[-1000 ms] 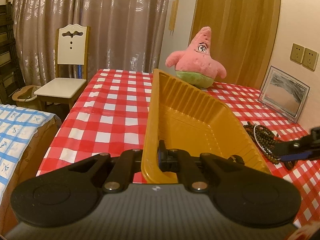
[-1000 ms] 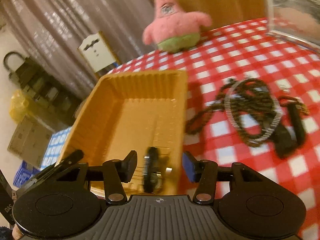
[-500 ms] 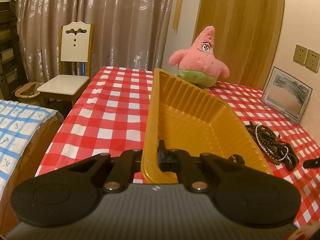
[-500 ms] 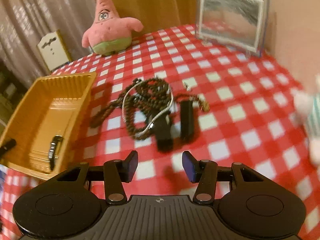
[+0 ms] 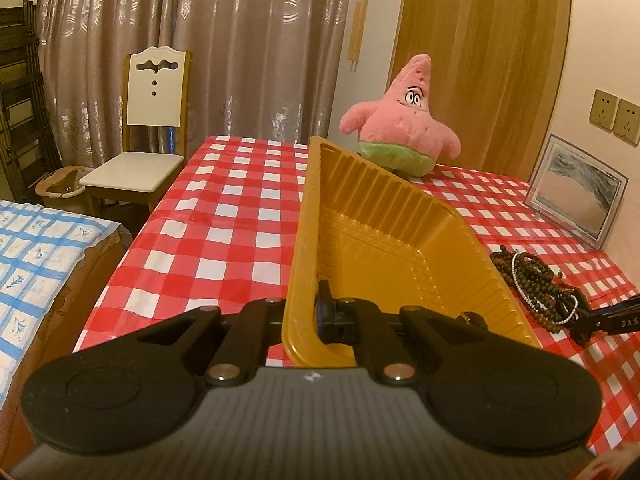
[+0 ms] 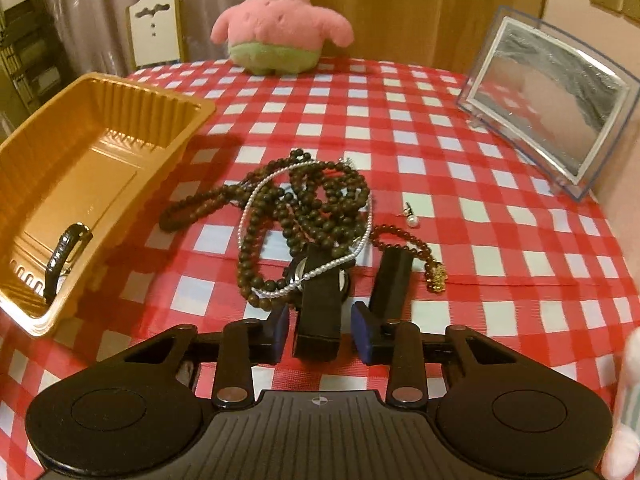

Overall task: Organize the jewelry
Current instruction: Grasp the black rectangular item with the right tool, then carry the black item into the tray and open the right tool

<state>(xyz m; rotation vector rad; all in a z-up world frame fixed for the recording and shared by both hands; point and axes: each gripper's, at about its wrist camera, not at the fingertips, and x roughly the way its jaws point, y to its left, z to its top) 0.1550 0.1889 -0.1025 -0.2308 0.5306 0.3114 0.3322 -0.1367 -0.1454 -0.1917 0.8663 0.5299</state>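
Red-and-white checked cloth covers the counter [image 6: 500, 200], and on it the jewelry lies in a loose heap. The right hand-held gripper [image 6: 320, 334] points down at the near edge of that heap, its jaws closing, with the end of a black strap [image 6: 318, 312] standing between the blue pads; a narrow gap shows on each side, so the pads do not yet press on it. This strap appears to belong to a watch, though its dial is mostly hidden under the beads. A second black strap [image 6: 390, 280] lies just to the right, outside the jaws. Beyond the fingertips, dark wooden beads [image 6: 316, 200] tangle with a white pearl strand [image 6: 260, 200]. A reddish bead bracelet [image 6: 404, 240] with a gold charm trails off to the right, and a single pearl earring [image 6: 412, 220] lies apart from the heap.

The orange plastic tray [image 6: 140, 96] stands left of the heap. Inside it, near the front corner, lies a dark bracelet [image 6: 64, 256]. The left hand-held gripper [image 5: 308, 320] is clamped tight on the tray's near rim, one finger inside the wall and one outside.

A pink plush starfish [image 6: 280, 28] sits at the far edge of the counter, and a clear picture frame [image 6: 548, 96] leans at the right.
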